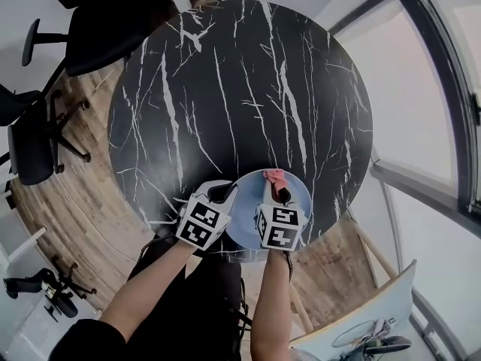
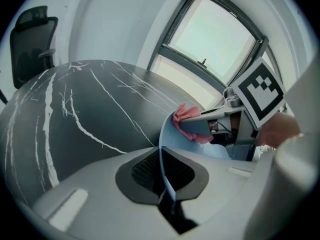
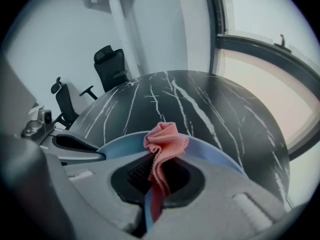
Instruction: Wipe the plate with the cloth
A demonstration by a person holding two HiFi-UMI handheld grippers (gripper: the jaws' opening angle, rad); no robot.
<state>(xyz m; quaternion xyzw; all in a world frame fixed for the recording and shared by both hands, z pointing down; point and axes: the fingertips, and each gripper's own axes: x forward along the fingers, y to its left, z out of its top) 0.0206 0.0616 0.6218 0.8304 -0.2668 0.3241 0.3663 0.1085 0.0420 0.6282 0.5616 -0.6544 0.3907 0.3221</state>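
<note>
A light blue plate (image 1: 245,221) lies on the black marble table (image 1: 240,89), close to its near edge. My left gripper (image 1: 225,195) is shut on the plate's left rim; in the left gripper view that rim (image 2: 162,134) runs straight between the jaws of the left gripper (image 2: 163,173). My right gripper (image 1: 280,194) is shut on a crumpled pink cloth (image 1: 275,177) over the plate's far side. In the right gripper view the cloth (image 3: 164,141) bunches out in front of the right gripper (image 3: 155,184), above the plate (image 3: 215,154). The cloth (image 2: 186,113) also shows in the left gripper view.
The round table's near edge runs just under the plate, with wooden floor (image 1: 90,224) below. Black office chairs (image 1: 37,134) stand at the left beyond the table. A large window (image 1: 421,89) lines the right side.
</note>
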